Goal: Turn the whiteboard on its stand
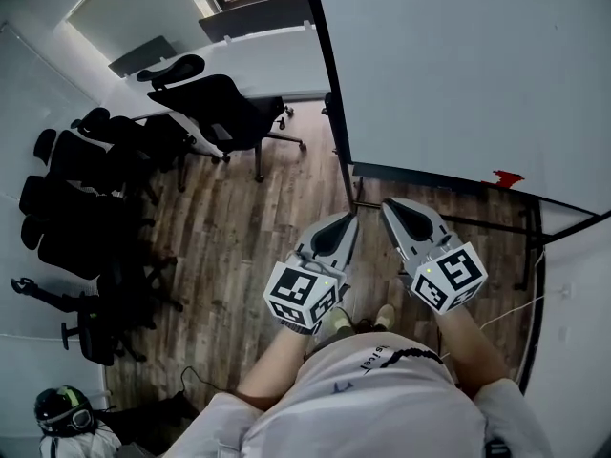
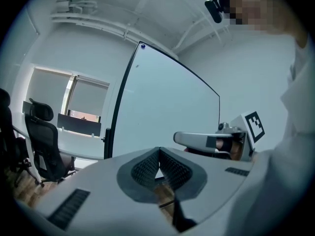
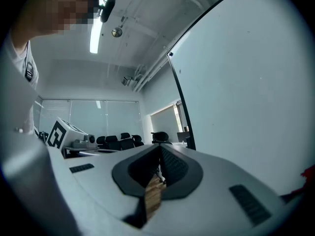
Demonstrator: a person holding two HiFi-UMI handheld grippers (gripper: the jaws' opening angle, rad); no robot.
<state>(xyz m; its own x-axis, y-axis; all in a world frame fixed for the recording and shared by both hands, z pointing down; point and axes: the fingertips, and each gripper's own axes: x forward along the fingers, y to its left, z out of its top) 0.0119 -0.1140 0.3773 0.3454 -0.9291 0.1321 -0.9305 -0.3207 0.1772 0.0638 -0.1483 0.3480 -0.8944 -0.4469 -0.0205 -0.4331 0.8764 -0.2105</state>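
Note:
The whiteboard (image 1: 458,65) fills the upper right of the head view, a big white panel in a black frame on a black stand (image 1: 531,229). Both grippers hang side by side just in front of its lower left corner, touching nothing. My left gripper (image 1: 350,218) is shut and empty, and so is my right gripper (image 1: 387,205). In the left gripper view the shut jaws (image 2: 159,151) point at the whiteboard (image 2: 162,107), with the right gripper (image 2: 199,139) beside them. The right gripper view has its jaws (image 3: 160,149) shut, the whiteboard (image 3: 246,92) close on the right.
A small red object (image 1: 507,177) sits at the board's bottom edge. One black office chair (image 1: 220,103) stands by a white desk (image 1: 258,60), and several more chairs (image 1: 86,189) crowd the left. A thin cable (image 1: 520,308) lies on the wood floor.

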